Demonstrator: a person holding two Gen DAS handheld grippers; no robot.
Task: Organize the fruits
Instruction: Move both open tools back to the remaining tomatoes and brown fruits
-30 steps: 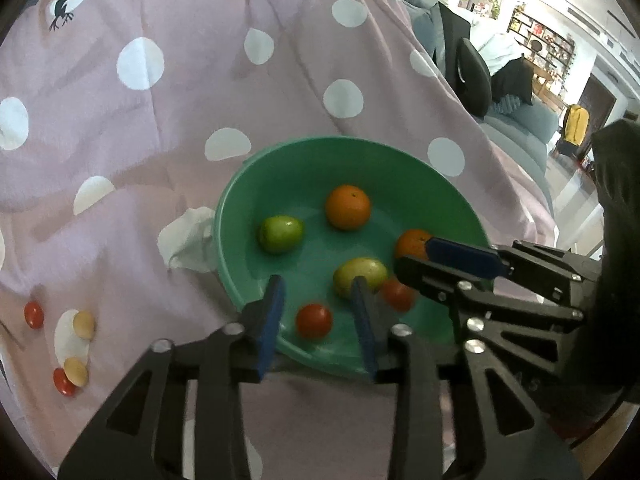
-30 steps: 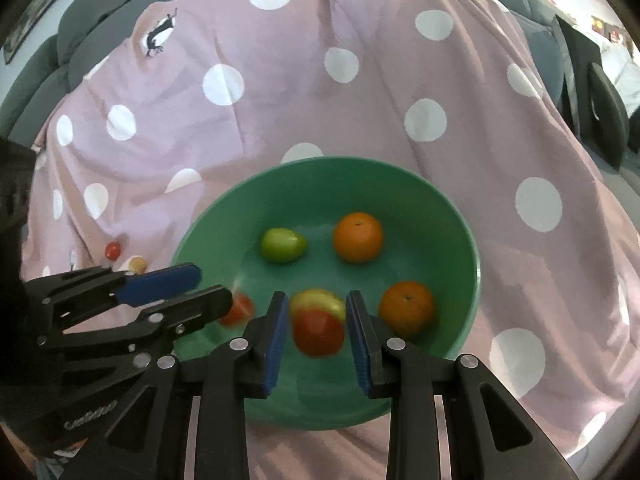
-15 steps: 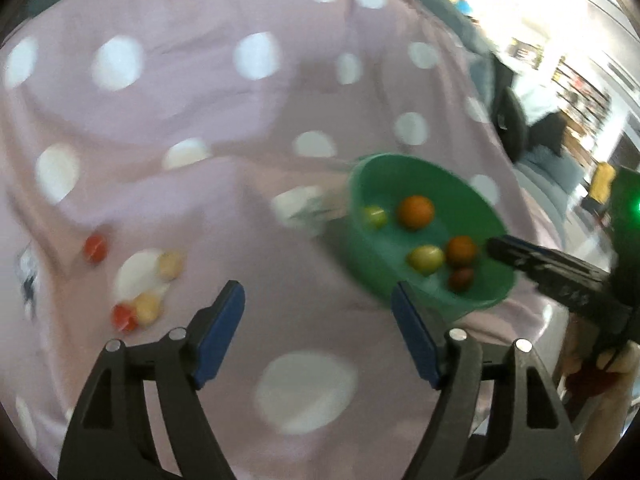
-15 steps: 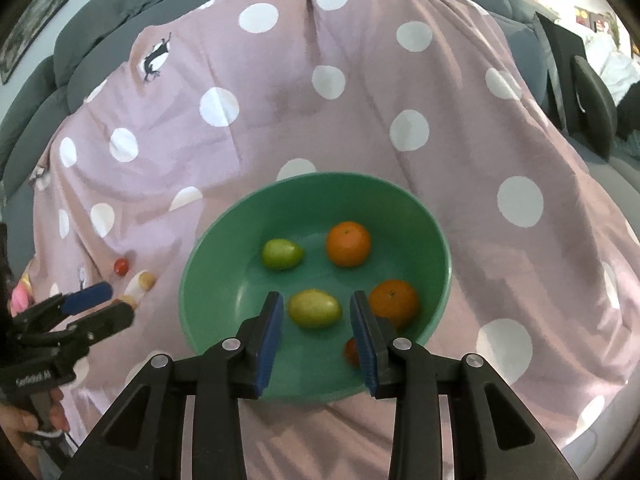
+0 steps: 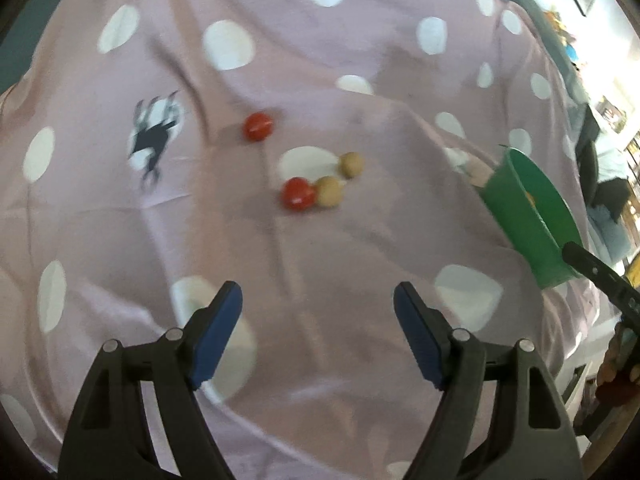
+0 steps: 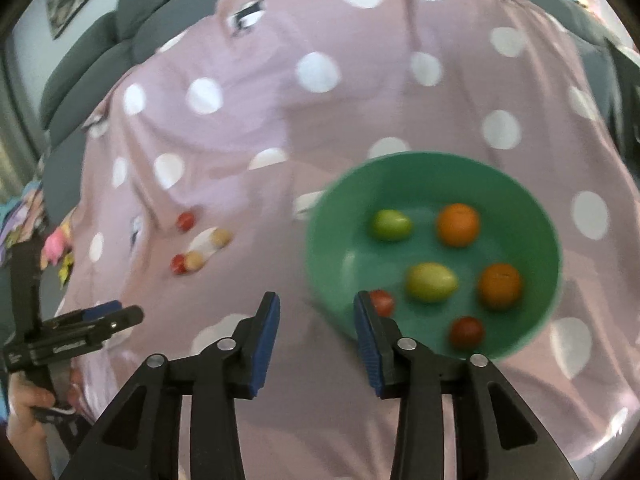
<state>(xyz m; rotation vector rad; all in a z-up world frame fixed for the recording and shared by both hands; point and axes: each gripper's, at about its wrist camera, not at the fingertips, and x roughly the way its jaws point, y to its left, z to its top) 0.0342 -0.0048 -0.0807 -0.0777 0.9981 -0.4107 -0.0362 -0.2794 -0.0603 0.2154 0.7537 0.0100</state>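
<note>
With both drops done, the left hand-held gripper (image 5: 318,312), jaws just opened wide and empty, must descend on the loose red fruit (image 5: 297,194) beside the green bowl (image 6: 434,168); the right hand-held gripper (image 6: 316,316), jaws just parting, holds nothing.

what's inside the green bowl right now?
Right wrist view: the green bowl holds two oranges, two green-yellow fruits and two red tomatoes, one partly hidden by a right gripper finger.

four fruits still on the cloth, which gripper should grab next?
Left. The left gripper is open, empty and facing the loose fruits; the right gripper sits by the green bowl.
</note>
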